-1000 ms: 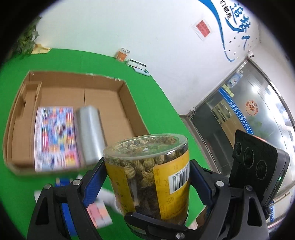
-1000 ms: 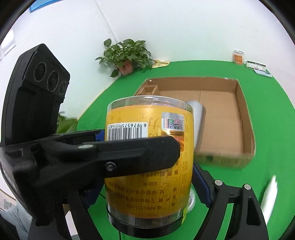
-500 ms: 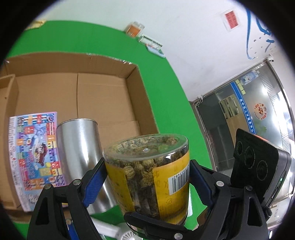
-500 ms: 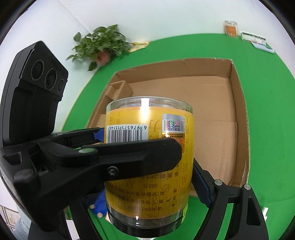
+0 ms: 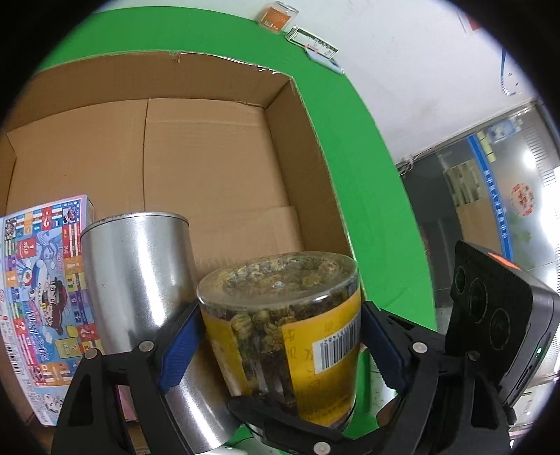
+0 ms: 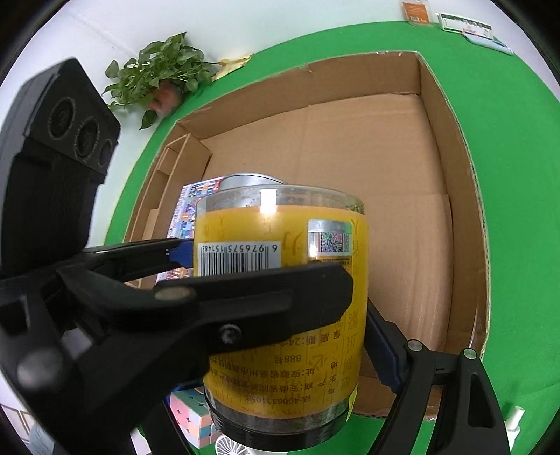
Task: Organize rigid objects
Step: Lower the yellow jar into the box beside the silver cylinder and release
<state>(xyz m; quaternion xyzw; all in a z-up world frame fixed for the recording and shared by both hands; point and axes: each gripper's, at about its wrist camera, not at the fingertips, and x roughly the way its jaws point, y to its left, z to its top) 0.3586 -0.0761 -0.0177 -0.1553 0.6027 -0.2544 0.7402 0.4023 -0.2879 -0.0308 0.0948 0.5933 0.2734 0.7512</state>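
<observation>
Yellow-labelled clear plastic jar of dried flowers point(image 5: 290, 336), held bottom-forward, sits between the blue pads of both hand-held grippers at once. Left hand-held gripper point(image 5: 280, 336): its two blue-padded fingers point(image 5: 178, 350) press the jar's sides, one on each flank, and the jar's clear base faces the camera. Right hand-held gripper point(image 6: 280, 315): one blue pad point(image 6: 381, 346) bears on the jar's right side; the opposite finger is hidden behind the black arm of the left tool, which crosses the label just under the barcode. Both stand wide, each clamped on the jar. The jar's dark threaded neck lies nearest the right wrist camera.

Open brown cardboard box point(image 5: 210, 147) rests on the green surface point(image 5: 367, 210), and the jar hangs above its near edge. Contents of the box: a shiny silver metal cylinder point(image 5: 140, 280), upright by the near wall and just beside the jar on its left; a flat, colourfully printed carton point(image 5: 42, 280) next to the cylinder toward the left wall; and a narrow cardboard insert point(image 6: 168, 182) along the left wall. The right half of the box floor is bare cardboard.

Outside the box, on the surface at its near edge, lies a pastel cube puzzle point(image 6: 190, 420). A small orange-labelled jar point(image 5: 278, 15) and flat cards point(image 5: 313, 40) stand at the far edge; a potted green plant point(image 6: 157, 73) occupies the far left corner.
</observation>
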